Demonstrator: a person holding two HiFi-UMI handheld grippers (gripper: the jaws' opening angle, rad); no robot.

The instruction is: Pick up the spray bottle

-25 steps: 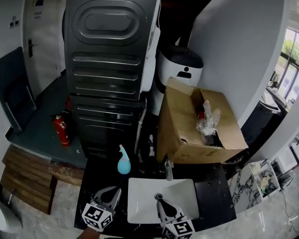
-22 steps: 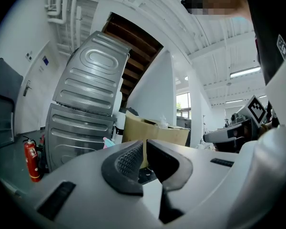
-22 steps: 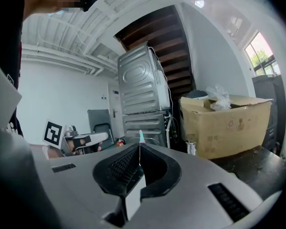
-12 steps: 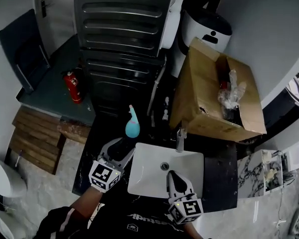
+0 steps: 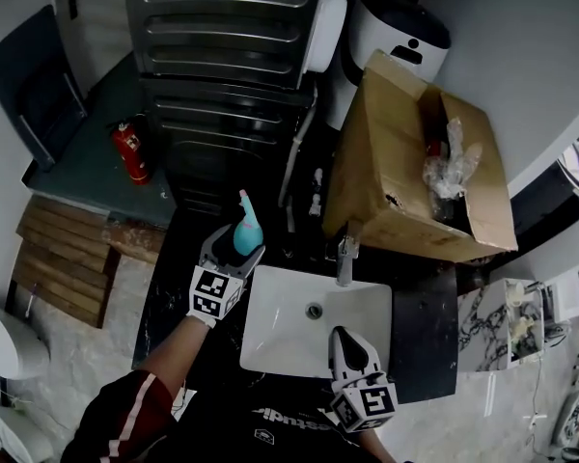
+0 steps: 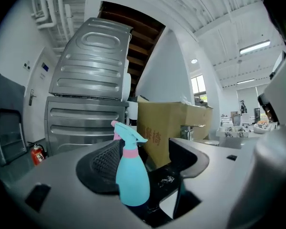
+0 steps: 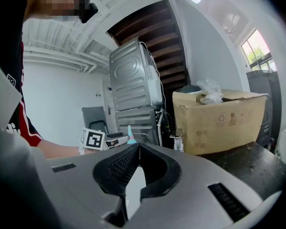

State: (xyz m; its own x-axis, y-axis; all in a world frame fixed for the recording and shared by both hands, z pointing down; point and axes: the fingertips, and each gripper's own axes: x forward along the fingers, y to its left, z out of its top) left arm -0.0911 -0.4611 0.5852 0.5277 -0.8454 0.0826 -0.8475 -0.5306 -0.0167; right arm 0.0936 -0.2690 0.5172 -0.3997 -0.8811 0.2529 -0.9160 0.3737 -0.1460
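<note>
Left gripper (image 5: pixel 234 249) has advanced to the spray bottle (image 6: pixel 132 178), its jaws just opened and straddling it (not clamping); right gripper (image 7: pixel 139 149) closed, empty. Bottle: turquoise, pink collar, upright on the dark counter (image 5: pixel 174 292) beside the sink (image 5: pixel 280 340).

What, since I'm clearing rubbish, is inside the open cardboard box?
Crumpled clear plastic wrap sticks out of the cardboard box, beside something dark red. Its walls and flap hide whatever lies deeper.
</note>
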